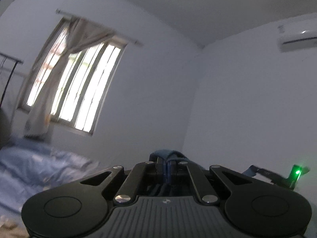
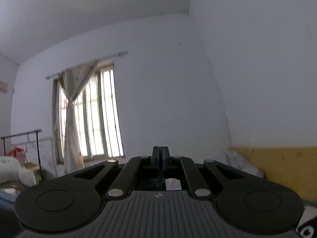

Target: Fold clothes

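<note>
1. Left hand-held gripper [image 1: 166, 165]: jaws closed, pinching a fold of blue cloth [image 1: 165, 153] that bunches above the tips.
2. Right hand-held gripper [image 2: 160, 154]: jaws closed on a thin blue edge, likely the same garment; most of it hangs out of view.
3. Step in hand, judged: garment lifted by two points, both grippers aimed slightly upward.
4. Next move likely calls for lowering it flat onto the bed and keeping the held edge taut.
5. Room: barred window [image 1: 79, 87] with tied curtain [image 2: 72, 123], pale walls, air conditioner [image 1: 297, 40], blue bedding [image 1: 39, 162] blurred, clothes rack [image 2: 23, 136].
</note>
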A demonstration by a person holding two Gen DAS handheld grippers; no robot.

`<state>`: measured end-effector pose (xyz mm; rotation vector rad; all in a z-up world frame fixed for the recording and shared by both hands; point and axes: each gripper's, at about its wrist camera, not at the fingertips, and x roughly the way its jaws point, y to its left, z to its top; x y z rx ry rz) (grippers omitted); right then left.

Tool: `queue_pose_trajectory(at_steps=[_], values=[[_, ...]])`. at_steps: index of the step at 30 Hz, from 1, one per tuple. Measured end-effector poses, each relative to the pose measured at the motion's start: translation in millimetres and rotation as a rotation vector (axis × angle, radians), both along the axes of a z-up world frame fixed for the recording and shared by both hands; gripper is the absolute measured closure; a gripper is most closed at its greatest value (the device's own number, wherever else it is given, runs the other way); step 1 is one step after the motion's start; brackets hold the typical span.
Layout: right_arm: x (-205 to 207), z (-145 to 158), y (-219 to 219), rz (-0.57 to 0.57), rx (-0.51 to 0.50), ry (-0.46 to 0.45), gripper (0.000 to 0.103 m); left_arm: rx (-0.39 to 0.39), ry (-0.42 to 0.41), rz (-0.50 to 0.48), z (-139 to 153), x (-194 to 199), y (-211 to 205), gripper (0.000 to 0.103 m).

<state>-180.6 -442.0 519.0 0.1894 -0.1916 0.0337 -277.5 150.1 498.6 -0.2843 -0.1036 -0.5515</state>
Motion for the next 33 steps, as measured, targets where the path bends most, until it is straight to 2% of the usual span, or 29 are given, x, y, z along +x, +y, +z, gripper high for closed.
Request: queue_pose_trajectory(at_steps=[7,9,12,18,20,22,26,30,33], values=[[-27,50,2,-0.008,0.011,-0.167,0.100,-0.030,-0.114,-0.026,37,-22,8,0.103],[-17,56,7,-0.015,-0.001,-0.157,0.100,-0.017,-0.087,-0.025,31,-16,5,0.103],[16,52,19,-0.012,-0.028,-0.085,0.100,-0.002,-0.002,-0.011,9,9,6,0.103],[104,4,64,0.001,-0.100,0.115,0.100,0.030,0.230,0.120,-55,91,29,0.103],[129,-13,83,0.009,-0.103,0.151,0.100,0.027,0.274,0.173,-70,114,43,0.103],[149,-29,102,0.008,-0.119,0.184,0.100,0.035,0.298,0.237,-86,140,56,0.103],[188,-62,145,-0.001,-0.176,0.248,0.100,0.080,0.294,0.334,-111,178,67,0.103],[226,-100,193,-0.023,-0.238,0.318,0.100,0.111,0.312,0.384,-143,211,61,0.103],[243,-137,219,-0.004,-0.242,0.374,0.100,0.144,0.361,0.401,-169,231,49,0.102]])
